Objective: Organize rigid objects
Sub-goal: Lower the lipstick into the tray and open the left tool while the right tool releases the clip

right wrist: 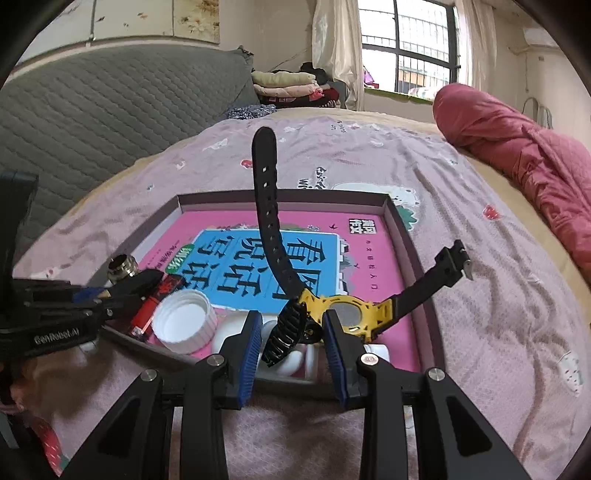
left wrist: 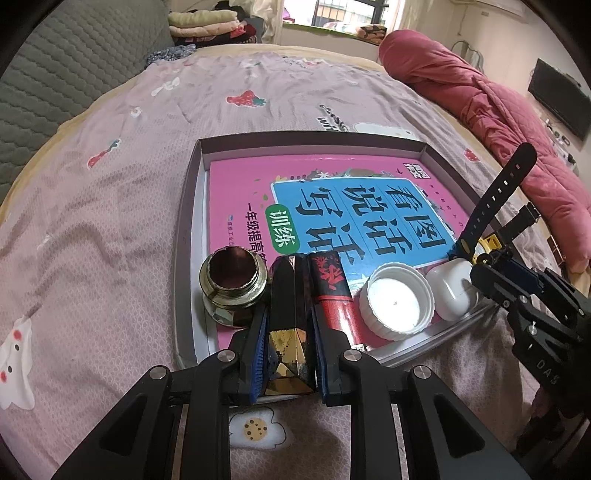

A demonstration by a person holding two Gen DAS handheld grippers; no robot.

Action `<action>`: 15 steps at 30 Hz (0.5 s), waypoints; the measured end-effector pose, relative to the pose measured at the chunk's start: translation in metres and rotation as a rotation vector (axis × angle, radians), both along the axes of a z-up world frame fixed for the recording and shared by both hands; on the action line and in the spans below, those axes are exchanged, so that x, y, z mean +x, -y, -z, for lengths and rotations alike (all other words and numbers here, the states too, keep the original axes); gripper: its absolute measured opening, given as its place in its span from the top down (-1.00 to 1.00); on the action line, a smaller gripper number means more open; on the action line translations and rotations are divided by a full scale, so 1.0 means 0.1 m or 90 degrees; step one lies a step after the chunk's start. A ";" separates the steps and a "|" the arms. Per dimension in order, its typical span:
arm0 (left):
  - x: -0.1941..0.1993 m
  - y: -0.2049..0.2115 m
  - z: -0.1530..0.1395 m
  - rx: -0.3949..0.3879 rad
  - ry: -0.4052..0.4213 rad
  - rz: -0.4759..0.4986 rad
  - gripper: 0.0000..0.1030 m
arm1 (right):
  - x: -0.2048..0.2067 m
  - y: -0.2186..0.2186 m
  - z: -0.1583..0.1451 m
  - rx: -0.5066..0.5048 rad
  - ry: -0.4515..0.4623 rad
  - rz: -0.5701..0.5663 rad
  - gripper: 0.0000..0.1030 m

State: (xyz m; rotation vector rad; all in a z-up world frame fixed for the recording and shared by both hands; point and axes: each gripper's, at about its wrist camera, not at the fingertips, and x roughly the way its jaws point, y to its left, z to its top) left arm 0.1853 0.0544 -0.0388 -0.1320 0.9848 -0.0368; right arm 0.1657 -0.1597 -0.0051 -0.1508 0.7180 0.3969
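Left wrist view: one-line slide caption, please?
Left gripper clamps a black-and-gold faceted bottle over the book-lined box tray.

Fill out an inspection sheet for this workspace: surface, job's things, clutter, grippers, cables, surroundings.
Surface: pink patterned bedsheet with a shallow box tray on it.
Job's things: pink book lying flat in the tray; on it, along the near edge, a glass jar, red tube, white cap and white case.
Clutter: nothing seen.
Grippers: left gripper shut on a black-and-gold faceted bottle; right gripper closed on a yellow watch, black straps sticking up.
Cables: nothing seen.
Surroundings: rolled pink quilt, grey headboard, folded clothes, window.
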 end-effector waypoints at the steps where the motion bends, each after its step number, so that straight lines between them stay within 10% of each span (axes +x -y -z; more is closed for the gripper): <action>1: 0.00 -0.01 0.00 0.000 0.000 -0.001 0.57 | 0.00 0.00 0.00 -0.002 0.001 -0.001 0.34; 15: 0.00 0.01 0.00 -0.006 -0.004 0.002 0.57 | -0.01 -0.01 -0.01 -0.003 -0.003 0.006 0.34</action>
